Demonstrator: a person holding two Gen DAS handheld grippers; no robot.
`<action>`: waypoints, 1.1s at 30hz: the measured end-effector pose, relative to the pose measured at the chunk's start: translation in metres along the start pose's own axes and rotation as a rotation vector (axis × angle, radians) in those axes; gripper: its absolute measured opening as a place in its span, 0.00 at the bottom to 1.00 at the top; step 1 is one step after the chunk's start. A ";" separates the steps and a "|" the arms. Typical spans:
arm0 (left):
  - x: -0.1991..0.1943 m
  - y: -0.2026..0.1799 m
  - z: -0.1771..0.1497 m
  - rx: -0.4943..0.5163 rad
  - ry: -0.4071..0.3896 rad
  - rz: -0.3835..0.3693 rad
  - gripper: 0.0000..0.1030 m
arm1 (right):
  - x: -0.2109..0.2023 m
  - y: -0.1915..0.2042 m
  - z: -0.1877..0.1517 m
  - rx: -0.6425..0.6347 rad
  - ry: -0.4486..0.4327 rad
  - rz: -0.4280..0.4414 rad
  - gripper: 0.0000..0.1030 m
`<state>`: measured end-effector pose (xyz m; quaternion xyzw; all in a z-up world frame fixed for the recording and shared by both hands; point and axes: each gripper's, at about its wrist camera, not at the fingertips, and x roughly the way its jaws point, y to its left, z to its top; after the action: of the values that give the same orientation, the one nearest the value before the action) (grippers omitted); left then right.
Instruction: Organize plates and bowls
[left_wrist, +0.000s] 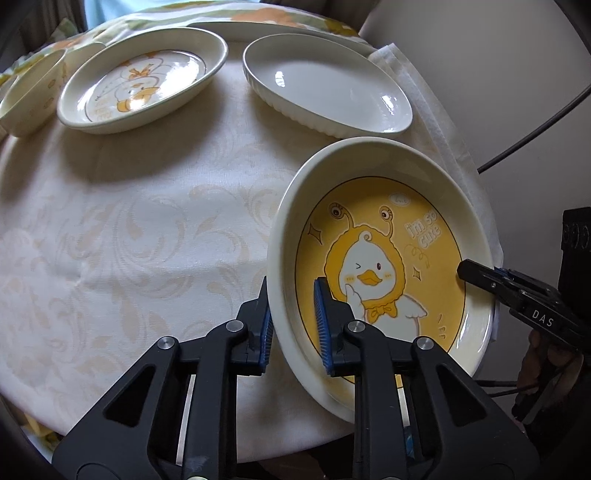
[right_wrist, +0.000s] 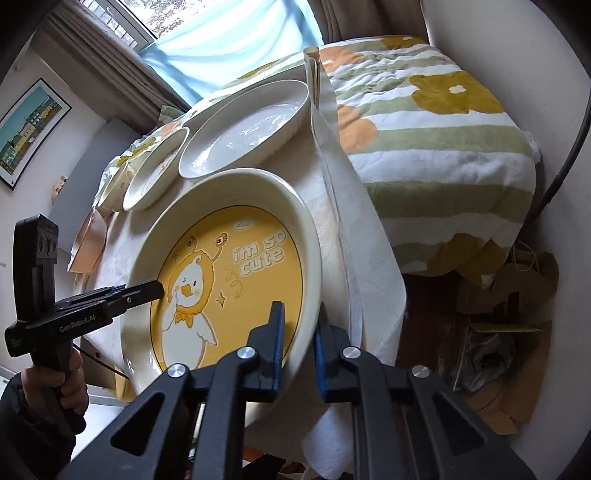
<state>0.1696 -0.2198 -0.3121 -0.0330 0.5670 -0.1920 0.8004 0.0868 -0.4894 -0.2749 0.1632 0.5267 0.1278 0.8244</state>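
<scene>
- Left wrist view: the left gripper (left_wrist: 293, 325) sits at the bottom centre of the frame, its jaws narrowed onto the left rim of the yellow duck plate (left_wrist: 384, 273); one blue pad lies outside the wall, the other inside.
- The yellow duck plate fills the lower right of the frame on the white tablecloth (left_wrist: 129, 221), with "i'm so cute" printed on it.
- At the right edge the right gripper (left_wrist: 476, 275) pinches the plate's opposite rim.
- In the upper left lies a cream duck dish (left_wrist: 144, 79); in the upper middle a plain white oval dish (left_wrist: 325, 83), the two apart.
- A small bowl (left_wrist: 29, 92) shows at the far left edge, just beside the cream duck dish.
- Right wrist view: the right gripper (right_wrist: 299, 343) at the bottom centre is clamped on the yellow duck plate's (right_wrist: 229, 266) right rim, a pad on either side of the wall.
- At the left, a hand (right_wrist: 55, 380) carries the left gripper (right_wrist: 144, 291), its tip at the plate's left rim.
- The plain white oval dish (right_wrist: 247, 129) is in the upper middle, the cream duck dish (right_wrist: 155, 170) to its left.
- A flowered blanket (right_wrist: 436, 122) covers the upper right.
</scene>
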 end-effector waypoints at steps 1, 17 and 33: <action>0.000 -0.002 0.000 0.020 -0.003 0.008 0.18 | 0.000 0.000 0.000 -0.005 0.000 -0.002 0.13; -0.032 -0.001 -0.007 0.041 -0.052 0.011 0.18 | -0.014 0.017 0.006 -0.109 -0.032 -0.019 0.13; -0.151 0.115 -0.026 -0.031 -0.166 0.037 0.18 | -0.009 0.160 0.026 -0.216 -0.055 0.030 0.13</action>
<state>0.1337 -0.0568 -0.2174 -0.0507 0.5023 -0.1651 0.8473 0.1009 -0.3497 -0.1923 0.0846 0.4843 0.1916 0.8494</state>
